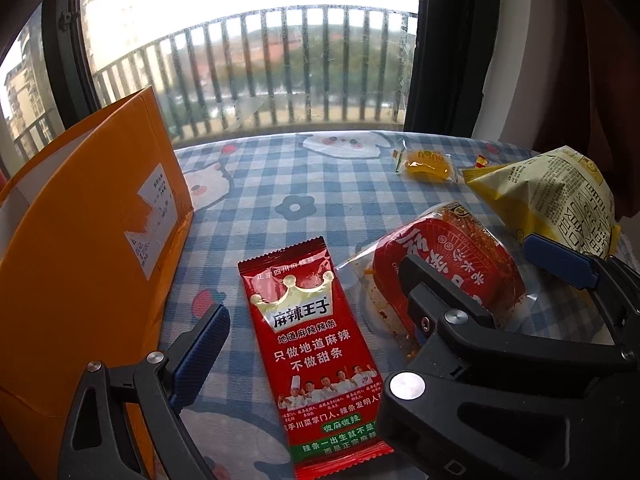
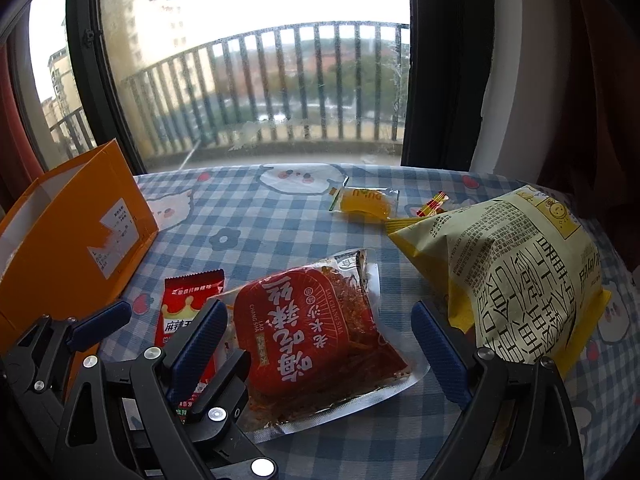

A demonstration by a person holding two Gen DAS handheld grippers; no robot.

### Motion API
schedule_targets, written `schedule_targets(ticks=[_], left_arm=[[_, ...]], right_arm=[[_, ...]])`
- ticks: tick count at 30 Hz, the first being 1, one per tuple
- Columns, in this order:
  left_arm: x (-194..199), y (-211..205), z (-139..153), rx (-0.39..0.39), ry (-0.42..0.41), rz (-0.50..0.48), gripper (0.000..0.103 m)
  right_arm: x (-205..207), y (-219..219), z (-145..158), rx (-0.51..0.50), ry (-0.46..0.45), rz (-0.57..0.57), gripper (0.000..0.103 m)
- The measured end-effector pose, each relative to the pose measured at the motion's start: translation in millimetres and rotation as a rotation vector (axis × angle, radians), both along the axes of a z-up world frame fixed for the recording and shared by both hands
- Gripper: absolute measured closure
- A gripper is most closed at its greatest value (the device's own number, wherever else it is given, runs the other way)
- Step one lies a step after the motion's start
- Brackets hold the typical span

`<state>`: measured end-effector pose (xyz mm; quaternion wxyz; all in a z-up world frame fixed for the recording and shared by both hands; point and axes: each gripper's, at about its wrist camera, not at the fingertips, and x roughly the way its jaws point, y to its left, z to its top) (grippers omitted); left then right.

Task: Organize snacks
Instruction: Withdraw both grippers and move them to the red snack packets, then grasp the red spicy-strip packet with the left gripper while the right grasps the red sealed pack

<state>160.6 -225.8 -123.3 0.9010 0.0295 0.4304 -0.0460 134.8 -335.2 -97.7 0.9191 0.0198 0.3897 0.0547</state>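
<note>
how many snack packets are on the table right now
5 visible: red spicy-strip packet nearest the orange box, clear pack with red label mid-table, yellow chip bag on the right, orange jelly packet at the back, tiny candy beside it. More may be inside the box.

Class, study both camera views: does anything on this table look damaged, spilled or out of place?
Only one thing: the white label on the orange box is partly torn away, leaving ragged edges. The snack packets lie scattered but look sealed, with nothing spilled.
</note>
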Motion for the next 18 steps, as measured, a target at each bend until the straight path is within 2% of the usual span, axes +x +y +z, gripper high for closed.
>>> schedule_targets(ticks=[10, 14, 18], left_arm=[[-2, 1, -12, -0.004, 0.009, -0.011, 0.008], [-3, 2, -13, -0.012, 0.014, -0.021, 0.008], [-3, 2, -13, -0.012, 0.012, -0.024, 0.008]], right_arm=[[6, 3, -16, -0.001, 0.032, 0.017, 0.008], [10, 1, -26, 0.052, 0.068, 0.009, 0.01], [7, -1, -25, 0.027, 0.064, -0.015, 0.026]])
